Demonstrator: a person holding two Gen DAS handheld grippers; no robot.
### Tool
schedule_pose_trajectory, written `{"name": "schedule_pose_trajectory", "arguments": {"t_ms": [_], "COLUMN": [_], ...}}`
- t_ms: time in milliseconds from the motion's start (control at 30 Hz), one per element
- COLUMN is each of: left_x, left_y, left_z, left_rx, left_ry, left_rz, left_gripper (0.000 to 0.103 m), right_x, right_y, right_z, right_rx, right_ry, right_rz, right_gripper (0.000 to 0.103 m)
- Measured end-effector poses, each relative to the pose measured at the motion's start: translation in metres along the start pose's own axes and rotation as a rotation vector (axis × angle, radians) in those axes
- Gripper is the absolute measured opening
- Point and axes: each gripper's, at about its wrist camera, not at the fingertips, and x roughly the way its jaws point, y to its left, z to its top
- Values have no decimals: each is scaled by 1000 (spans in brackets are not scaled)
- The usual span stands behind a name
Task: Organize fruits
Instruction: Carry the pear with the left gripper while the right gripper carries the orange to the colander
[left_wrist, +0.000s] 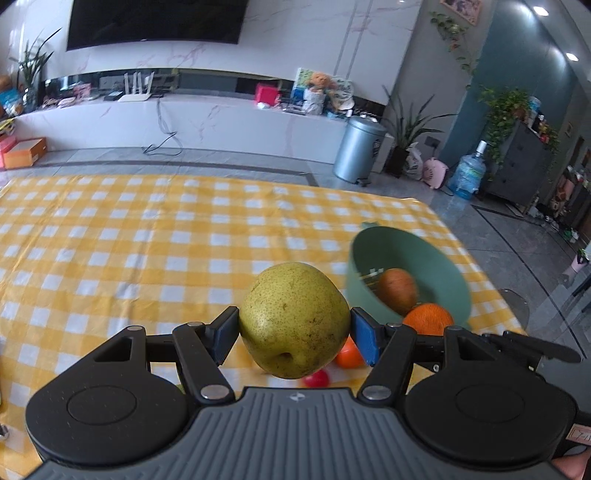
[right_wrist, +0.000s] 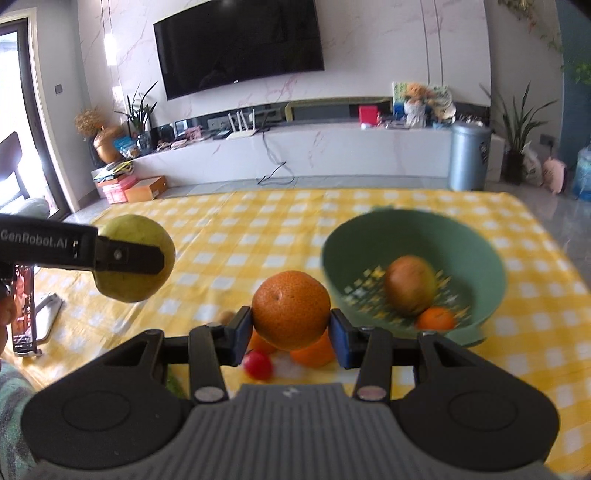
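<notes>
Green bowl (right_wrist: 476, 258) on desk (right_wrist: 258, 229): brownish fruit (right_wrist: 408, 284), small orange (right_wrist: 436, 319) inside. Left gripper (left_wrist: 295, 332) clamps pear (left_wrist: 293, 319); right gripper (right_wrist: 291, 330) clamps orange (right_wrist: 291, 309).

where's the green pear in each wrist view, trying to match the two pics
Left wrist view: the yellow-green speckled pear sits low centre, clamped between the blue pads of the left hand-held gripper.
Right wrist view: the same pear is at mid left, partly behind a black gripper finger, held above the tablecloth.
Shared landmark: the round green plastic bowl, right of the pear in both views.
</notes>
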Motion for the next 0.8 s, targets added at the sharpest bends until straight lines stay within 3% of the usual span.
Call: {"name": "schedule_pose_trajectory", "arguments": {"t_ms": [433, 800], "left_x": [37, 100], "left_y": [-69, -100], "left_z": [23, 29], "left_rx": [82, 143], "left_ry": [24, 138], "left_rz": [-103, -149], "left_gripper": [74, 74], "right_x": [-10, 25], "right_y": [-49, -93], "right_z": [28, 42], "right_rx": [-90, -125], "right_ry": [-3, 87], "right_rz": [-80, -130], "right_gripper": [42, 42]}}
